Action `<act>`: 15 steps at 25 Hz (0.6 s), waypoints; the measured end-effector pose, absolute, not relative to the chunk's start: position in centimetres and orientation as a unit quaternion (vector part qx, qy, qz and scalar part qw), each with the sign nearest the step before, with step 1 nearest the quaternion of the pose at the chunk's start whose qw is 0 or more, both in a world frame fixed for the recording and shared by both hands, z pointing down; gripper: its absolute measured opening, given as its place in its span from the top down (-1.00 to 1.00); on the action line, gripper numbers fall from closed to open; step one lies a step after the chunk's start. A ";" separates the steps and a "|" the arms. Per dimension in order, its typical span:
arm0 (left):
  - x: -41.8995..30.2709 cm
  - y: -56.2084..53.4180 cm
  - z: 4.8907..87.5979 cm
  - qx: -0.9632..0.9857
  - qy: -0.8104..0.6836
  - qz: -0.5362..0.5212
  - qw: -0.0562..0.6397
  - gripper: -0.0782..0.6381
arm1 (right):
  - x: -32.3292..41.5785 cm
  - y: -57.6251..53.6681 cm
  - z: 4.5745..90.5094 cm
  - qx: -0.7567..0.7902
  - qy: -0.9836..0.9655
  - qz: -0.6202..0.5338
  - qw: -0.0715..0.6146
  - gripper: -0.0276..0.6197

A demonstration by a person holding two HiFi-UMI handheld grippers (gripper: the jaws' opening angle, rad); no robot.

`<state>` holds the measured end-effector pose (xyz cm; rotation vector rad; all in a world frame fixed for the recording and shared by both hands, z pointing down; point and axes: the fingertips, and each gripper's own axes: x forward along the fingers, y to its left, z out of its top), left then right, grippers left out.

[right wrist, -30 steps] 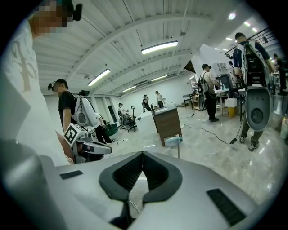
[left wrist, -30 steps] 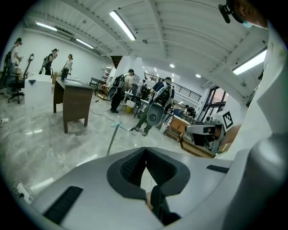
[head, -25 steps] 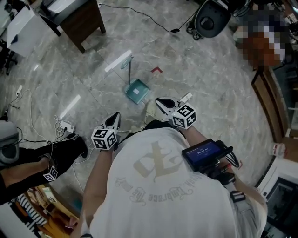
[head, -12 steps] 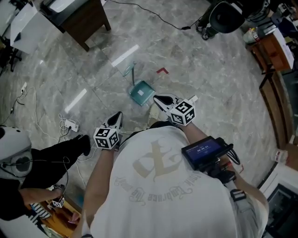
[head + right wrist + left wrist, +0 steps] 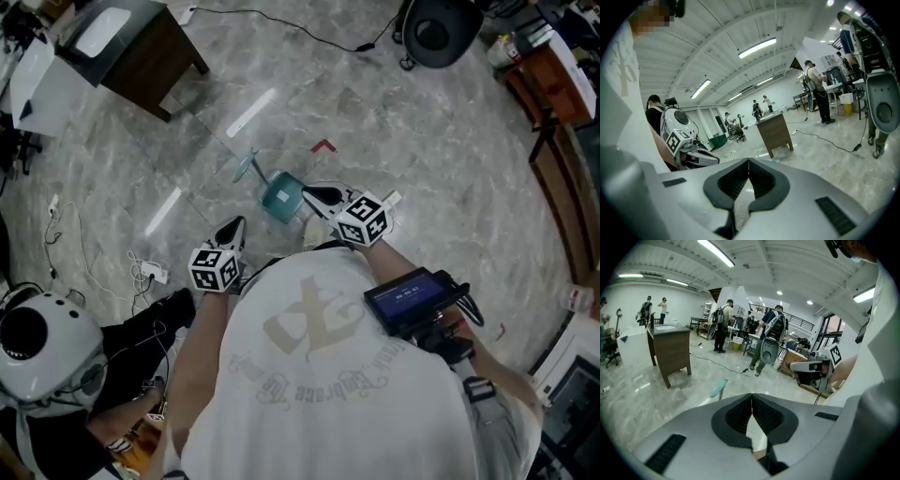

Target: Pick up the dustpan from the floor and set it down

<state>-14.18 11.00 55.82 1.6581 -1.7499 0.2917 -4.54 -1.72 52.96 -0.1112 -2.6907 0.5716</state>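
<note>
A teal dustpan [image 5: 281, 198] stands on the grey marble floor, its long handle [image 5: 248, 168] rising up and to the left. My right gripper [image 5: 310, 194] hovers just right of the pan, jaws shut with nothing between them. My left gripper [image 5: 235, 226] is lower left of the pan and clearly apart from it, also shut and holding nothing. In the left gripper view the teal handle [image 5: 718, 387] shows above the closed jaws, and the right gripper [image 5: 820, 365] sits at the right. In the right gripper view the dustpan is hidden; the left gripper [image 5: 689, 152] shows at the left.
A dark wooden desk [image 5: 141, 58] stands at the upper left. Cables and a power strip [image 5: 154, 275] lie on the floor at the left. A red mark [image 5: 323, 146] lies beyond the pan. A white helmet-like head [image 5: 42, 347] is at the lower left. Several people stand far off [image 5: 723, 324].
Both grippers have travelled forward across the floor with the person; the dustpan now lies closer to them, almost beside the right gripper's tips. Both jaws stayed shut.
</note>
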 end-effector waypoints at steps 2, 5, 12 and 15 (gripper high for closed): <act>-14.5 10.2 55.9 0.635 -0.675 0.126 0.354 0.75 | -4.8 -2.5 53.0 -0.040 -0.959 0.207 0.192 0.86; -14.6 10.4 56.2 0.623 -0.679 0.147 0.359 0.75 | -4.6 -2.5 53.4 -0.040 -0.957 0.212 0.192 0.86; -16.0 9.1 57.3 0.598 -0.686 0.178 0.376 0.74 | -5.4 -5.1 54.4 -0.035 -0.954 0.231 0.186 0.86; -16.8 8.6 57.8 0.592 -0.682 0.186 0.387 0.74 | -5.3 -5.6 53.5 -0.019 -0.955 0.242 0.172 0.86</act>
